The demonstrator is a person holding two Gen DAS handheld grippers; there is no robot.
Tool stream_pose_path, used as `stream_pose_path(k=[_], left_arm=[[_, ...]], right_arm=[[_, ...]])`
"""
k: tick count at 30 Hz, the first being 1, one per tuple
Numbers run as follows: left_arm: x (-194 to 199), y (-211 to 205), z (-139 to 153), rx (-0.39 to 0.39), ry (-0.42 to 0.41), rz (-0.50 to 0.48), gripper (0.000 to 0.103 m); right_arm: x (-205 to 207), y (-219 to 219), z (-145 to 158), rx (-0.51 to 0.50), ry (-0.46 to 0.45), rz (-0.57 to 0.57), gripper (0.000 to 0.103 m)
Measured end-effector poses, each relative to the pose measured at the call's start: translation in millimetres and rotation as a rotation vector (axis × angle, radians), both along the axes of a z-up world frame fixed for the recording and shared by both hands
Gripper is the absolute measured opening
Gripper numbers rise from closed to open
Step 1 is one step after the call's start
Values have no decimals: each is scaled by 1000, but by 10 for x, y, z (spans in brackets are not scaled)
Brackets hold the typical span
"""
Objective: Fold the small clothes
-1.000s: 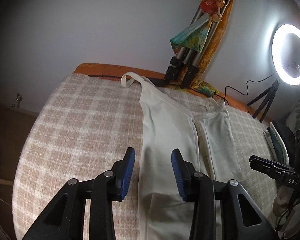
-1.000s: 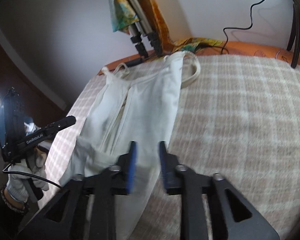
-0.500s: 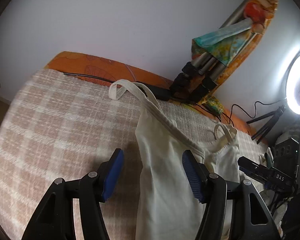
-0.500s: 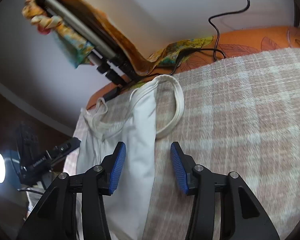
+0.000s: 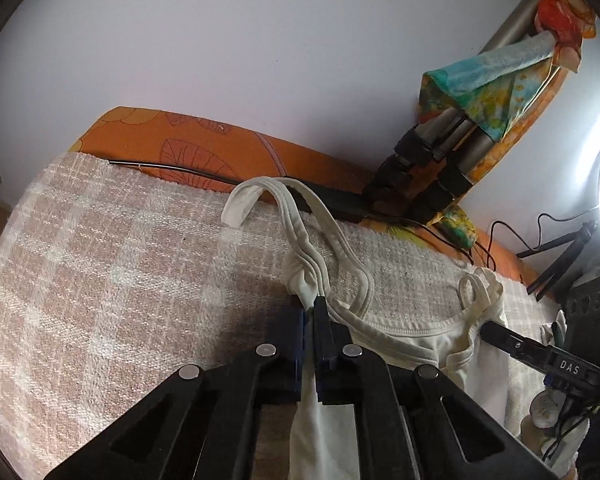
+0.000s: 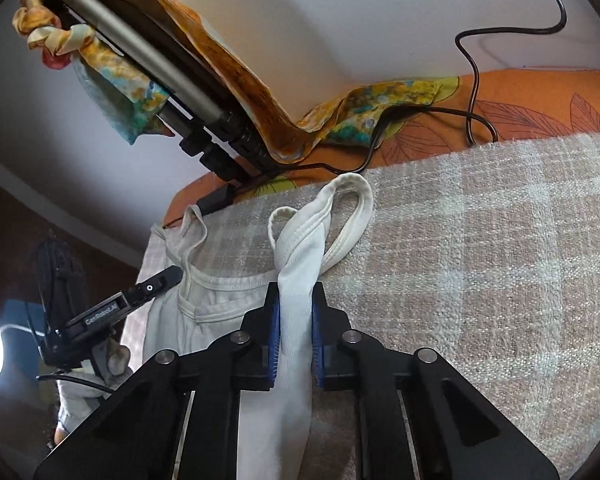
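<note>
Left gripper (image 5: 309, 322) clamped on cream ribbed cotton camisole (image 5: 384, 336) at shoulder-strap base – right gripper (image 6: 294, 322) closing on opposite strap, fabric between pads – paired top-edge holds for folding over checked blanket (image 6: 480, 280).

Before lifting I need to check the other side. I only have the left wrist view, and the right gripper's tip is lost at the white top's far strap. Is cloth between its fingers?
Observer: Yes. The right gripper fingers are closing with a bunched band of the white sleeveless cotton top between them.
Operator: Where on the top?
Observer: Just below a shoulder, where the thick white strap loop begins.
Operator: Is that loop lifted?
Observer: No, it appears to lie on the beige checked woven blanket, short of the orange patterned bed edge.
</note>
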State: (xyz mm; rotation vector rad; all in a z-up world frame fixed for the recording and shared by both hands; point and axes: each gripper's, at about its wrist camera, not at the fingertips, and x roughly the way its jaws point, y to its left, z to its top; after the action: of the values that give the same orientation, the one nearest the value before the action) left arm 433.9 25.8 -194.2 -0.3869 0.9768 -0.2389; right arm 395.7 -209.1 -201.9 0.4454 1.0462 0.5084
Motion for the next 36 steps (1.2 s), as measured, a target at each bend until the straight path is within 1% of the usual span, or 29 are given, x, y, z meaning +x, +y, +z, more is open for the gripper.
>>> stream_pose_path(k=[5,11,15,21,24,29,32,36], left_arm=[[-113,30,147,-10,-48,-6,0],[-326,107,399,-33,-96,-17,0],[-521,103,582,-33,-118,-26,0],[-946,138,869,-32,-166,-33,0],[-1175,173,964,-19,-181,-32,0],[-1540,165,1030,10,-195,-47,0],[-1782,201,1017,19,-194,-48,0],[-2075,240,894,32,-182,-52,0]], right_arm=[[-83,-27,39,19,-22,-14,9],[-243,-103,224,51,-65,-10,8],[-415,-107,445,52,-109,18,7],[-718,-107,807,30,-178,65,7],[-902,-83,939,-3,-207,92,7],[-1257,30,1090,-84,-258,146,7],[-1486,78,1100,-114,-284,167,7],[-1831,114,1039,-164,-313,190,7]])
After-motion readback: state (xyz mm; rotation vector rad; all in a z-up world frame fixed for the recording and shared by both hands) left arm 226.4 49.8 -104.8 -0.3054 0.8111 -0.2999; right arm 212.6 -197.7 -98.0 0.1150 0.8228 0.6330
